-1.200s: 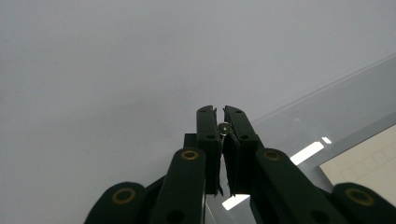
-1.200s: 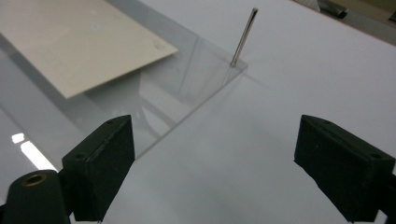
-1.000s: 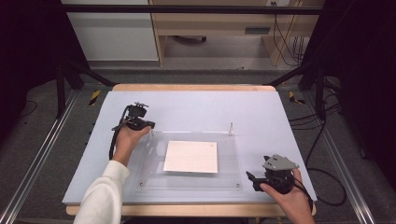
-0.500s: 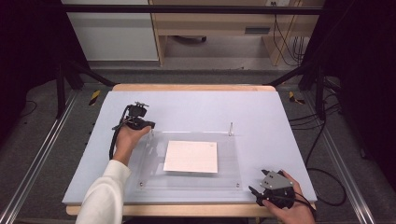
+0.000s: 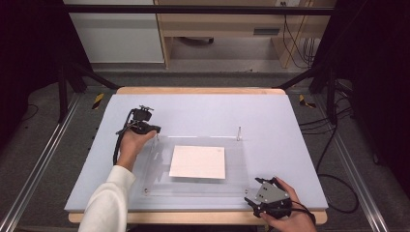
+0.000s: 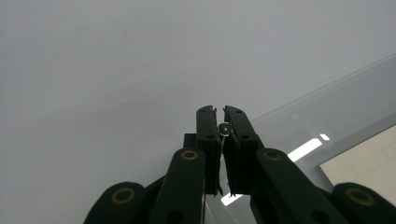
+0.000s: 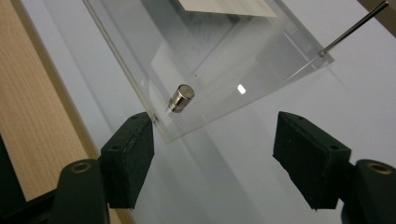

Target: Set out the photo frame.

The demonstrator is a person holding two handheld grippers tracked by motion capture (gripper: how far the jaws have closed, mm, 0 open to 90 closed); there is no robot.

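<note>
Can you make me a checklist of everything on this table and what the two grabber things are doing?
Surface: pale blue mat on a wooden table.
Job's things: clear plate with white sheet; thin posts at its corners, one far right; short metal cap on near corner.
Clutter: nothing seen.
Grippers: left gripper shut on a thin post; right gripper open, jaws just been closing, nothing between them.
Cables: black cable trails from left gripper.
Surroundings: metal frame, dark floor.

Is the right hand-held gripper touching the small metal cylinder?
Apart. In the right gripper view, the right hand-held gripper is open and the metal cylinder stands beyond its fingertips.
</note>
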